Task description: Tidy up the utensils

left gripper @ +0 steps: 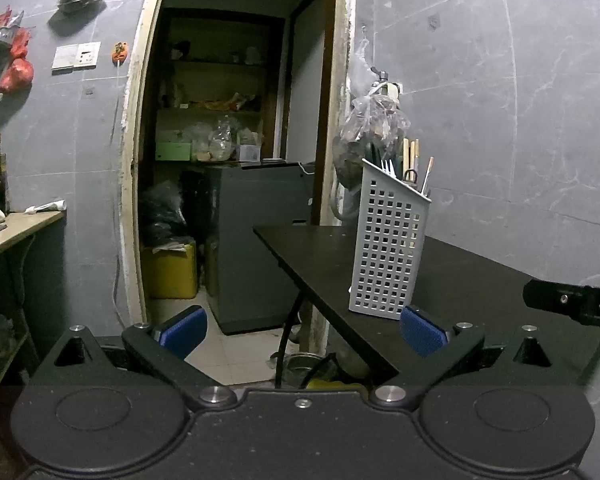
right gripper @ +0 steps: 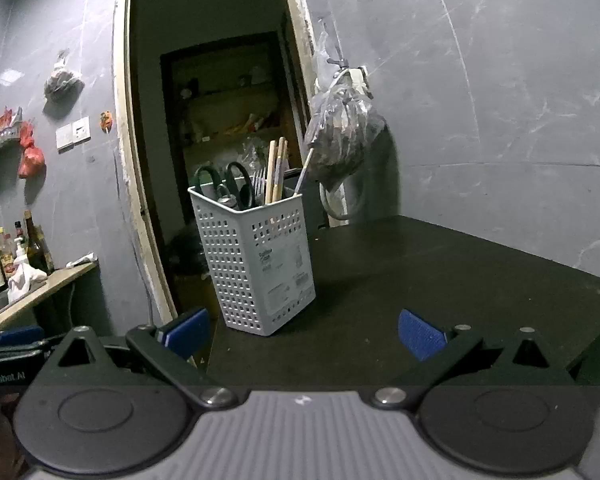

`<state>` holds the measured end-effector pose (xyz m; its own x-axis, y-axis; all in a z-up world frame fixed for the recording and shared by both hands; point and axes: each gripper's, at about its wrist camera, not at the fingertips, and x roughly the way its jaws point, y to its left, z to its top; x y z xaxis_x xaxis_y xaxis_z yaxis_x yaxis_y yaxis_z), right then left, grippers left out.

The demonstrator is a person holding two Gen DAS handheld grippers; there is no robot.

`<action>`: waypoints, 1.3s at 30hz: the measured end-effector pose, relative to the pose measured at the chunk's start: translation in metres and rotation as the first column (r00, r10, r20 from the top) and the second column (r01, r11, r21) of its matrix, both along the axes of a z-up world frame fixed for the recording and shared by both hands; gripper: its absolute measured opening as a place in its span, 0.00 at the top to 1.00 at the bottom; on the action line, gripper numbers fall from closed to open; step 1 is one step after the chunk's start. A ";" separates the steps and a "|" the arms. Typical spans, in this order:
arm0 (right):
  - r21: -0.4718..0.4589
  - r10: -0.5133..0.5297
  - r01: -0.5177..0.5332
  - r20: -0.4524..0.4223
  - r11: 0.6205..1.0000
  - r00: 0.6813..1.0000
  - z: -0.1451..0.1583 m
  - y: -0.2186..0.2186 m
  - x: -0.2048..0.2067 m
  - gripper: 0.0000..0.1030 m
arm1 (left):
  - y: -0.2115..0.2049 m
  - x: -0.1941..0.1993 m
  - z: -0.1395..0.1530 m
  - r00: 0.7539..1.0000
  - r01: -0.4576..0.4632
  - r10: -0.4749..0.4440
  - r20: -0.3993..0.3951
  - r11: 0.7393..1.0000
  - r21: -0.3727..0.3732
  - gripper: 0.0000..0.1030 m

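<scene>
Apparently everything already stands in the holder [right gripper: 256, 260] on the table [right gripper: 440, 280]. We keep both the left claw [left gripper: 303, 330] and right claw [right gripper: 303, 334] open, empty, near it, then retreat without nudging it.

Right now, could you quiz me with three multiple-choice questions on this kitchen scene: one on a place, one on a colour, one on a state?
1. Where does the utensil basket stand?
A. on the black table
B. on the floor
C. on a wall shelf

2. What colour are the finger pads?
A. red
B. blue
C. yellow

3. How is the right gripper?
A. shut on scissors
B. shut on nothing
C. open, holding nothing

Answers: 1 A, its base rests on the tabletop near the edge; 2 B, both pads show blue; 3 C, the fingers stand wide apart.
</scene>
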<state>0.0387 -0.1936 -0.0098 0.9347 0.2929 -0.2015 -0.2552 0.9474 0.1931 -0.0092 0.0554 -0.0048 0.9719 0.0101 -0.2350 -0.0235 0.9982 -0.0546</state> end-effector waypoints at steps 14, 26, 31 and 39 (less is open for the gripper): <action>-0.025 0.051 -0.051 0.002 0.998 0.999 -0.005 0.002 -0.001 0.00 | -0.001 0.002 -0.001 1.000 -0.008 0.008 -0.006 1.000 0.002 0.01; -0.034 0.056 -0.056 0.004 0.998 0.998 -0.006 0.001 0.000 0.00 | -0.002 0.000 -0.001 1.000 0.000 0.000 -0.010 1.000 0.009 0.01; -0.034 0.057 -0.056 0.004 0.998 0.998 -0.006 0.001 0.000 0.00 | -0.002 0.000 -0.002 1.000 0.000 0.000 -0.012 1.000 0.009 0.01; -0.040 0.059 -0.059 0.002 0.997 0.998 -0.007 0.001 0.000 0.00 | -0.002 0.000 -0.002 1.000 0.000 0.000 -0.011 1.000 0.009 0.01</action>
